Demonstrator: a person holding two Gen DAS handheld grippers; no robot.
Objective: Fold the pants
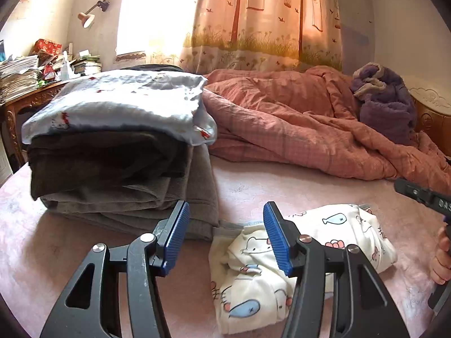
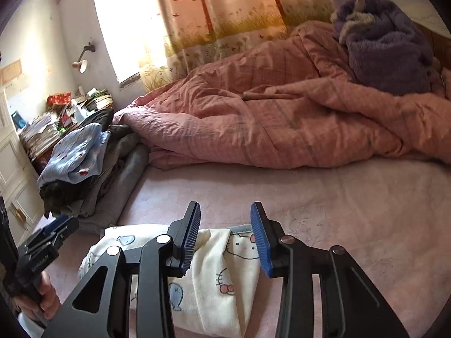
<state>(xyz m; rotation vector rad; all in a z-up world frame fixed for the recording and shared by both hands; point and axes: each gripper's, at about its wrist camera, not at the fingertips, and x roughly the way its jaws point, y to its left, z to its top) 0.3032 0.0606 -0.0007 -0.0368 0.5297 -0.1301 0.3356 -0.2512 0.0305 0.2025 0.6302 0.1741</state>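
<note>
A pink bed sheet (image 1: 253, 191) covers the mattress and serves as the work surface, with a rumpled salmon checked duvet (image 1: 296, 129) heaped along its far side and a purple fleece blanket (image 1: 386, 107) bundled at the headboard end. On the sheet sits a stack of folded clothes (image 1: 112, 163): grey and dark brown garments below, a pale blue printed piece on top. Just beside that stack lie the cream cartoon-print pants (image 2: 214, 276), gathered into a compact folded bundle with the grey waistband edge showing along the far side. They look folded down to a small packet, so the folding itself seems largely done; what appears left is perhaps a tidying press or moving the packet onto the stack, though the bundle's underside is hidden and I cannot tell how neat it is. The left gripper (image 1: 225, 238) hangs over the packet's left end with its blue pads apart, clamping nothing. The right gripper (image 2: 225, 236) hovers above the waistband end, fingers likewise apart and free of the cloth
</note>
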